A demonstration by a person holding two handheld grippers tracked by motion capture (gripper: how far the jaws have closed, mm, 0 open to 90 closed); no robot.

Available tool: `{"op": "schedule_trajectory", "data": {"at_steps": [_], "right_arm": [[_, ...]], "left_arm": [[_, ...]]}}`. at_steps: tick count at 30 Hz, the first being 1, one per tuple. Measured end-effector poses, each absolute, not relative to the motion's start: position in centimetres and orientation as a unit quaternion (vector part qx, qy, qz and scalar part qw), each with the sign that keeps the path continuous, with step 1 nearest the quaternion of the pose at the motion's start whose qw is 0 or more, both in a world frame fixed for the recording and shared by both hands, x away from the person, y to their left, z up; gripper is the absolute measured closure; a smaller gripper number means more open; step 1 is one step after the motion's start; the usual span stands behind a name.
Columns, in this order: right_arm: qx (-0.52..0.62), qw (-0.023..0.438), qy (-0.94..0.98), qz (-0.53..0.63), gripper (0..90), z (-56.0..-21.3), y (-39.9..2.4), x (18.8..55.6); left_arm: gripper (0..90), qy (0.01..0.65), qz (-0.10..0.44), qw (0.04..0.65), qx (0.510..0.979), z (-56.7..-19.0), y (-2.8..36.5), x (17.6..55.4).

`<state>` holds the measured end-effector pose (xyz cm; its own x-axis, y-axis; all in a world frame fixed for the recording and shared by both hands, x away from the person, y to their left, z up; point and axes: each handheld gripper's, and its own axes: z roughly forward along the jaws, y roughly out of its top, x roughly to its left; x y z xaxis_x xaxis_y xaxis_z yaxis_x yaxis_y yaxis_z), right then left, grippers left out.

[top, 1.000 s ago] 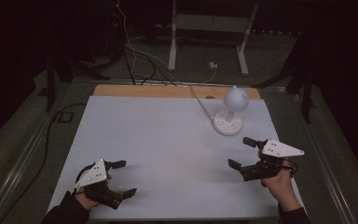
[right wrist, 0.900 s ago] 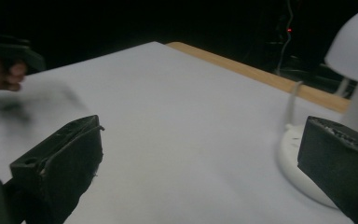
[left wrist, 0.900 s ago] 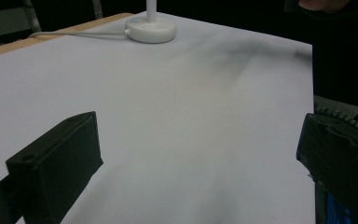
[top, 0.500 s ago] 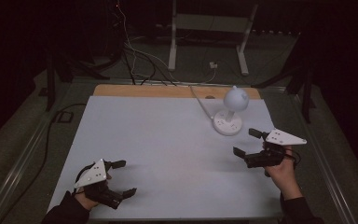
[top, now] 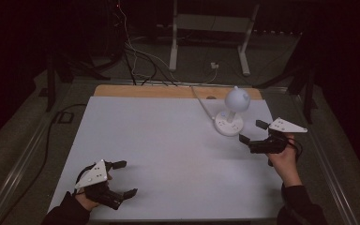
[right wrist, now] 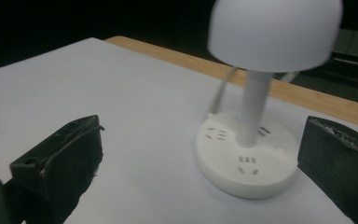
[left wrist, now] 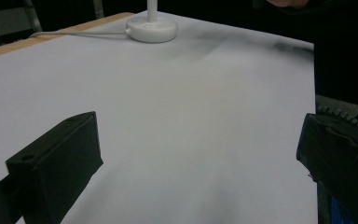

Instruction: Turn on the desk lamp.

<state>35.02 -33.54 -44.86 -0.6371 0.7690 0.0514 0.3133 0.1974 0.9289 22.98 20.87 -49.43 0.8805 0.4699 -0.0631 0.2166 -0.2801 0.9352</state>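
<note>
I am holding the right gripper (top: 252, 133) just beside the desk lamp (top: 231, 114), its jaws spread wide and gripping nothing; I am pointing them at the lamp's base (right wrist: 245, 160) so that the stem (right wrist: 253, 108) is lying roughly on the line between them, which I judge to be the set-up for a grasp low on the lamp. I am resting the left gripper (top: 123, 178) at the near left corner of the white table (top: 150, 140), well apart from the lamp, its jaws likewise wide apart and empty; I am keeping it there, I judge, so that it is clear of the right hand's approach.

The lamp is standing upright toward the far right of the table, near the wooden strip (top: 145, 91) along the far edge; it is all white, with a domed shade (right wrist: 275, 31) on a short round stem rising from a flat disc base; the base is carrying sets of socket slots on its top face, and a small light is glowing faintly where the stem meets it. A white cable (top: 201, 101) is running from the base over the far edge toward the floor; in the left gripper view the base (left wrist: 151, 31) is sitting far off at the top, cable trailing to the left.
</note>
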Motion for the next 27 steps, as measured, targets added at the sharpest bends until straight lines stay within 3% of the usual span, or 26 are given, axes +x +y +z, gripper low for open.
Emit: {"op": "schedule_trajectory", "data": {"at_steps": [25, 27], "right_arm": [[0.440, 0.239, 0.694, 0.518, 0.0, -47.0, -35.4, 39.9], [0.449, 0.238, 0.689, 0.516, 3.4, -47.3, -35.5, 40.4]], "left_arm": [[0.4, 0.222, 0.116, 0.559, 0.790, -49.5, 20.9, 23.1], [0.3, 0.222, 0.116, 0.560, 0.790, -49.5, 20.9, 23.1]]}}
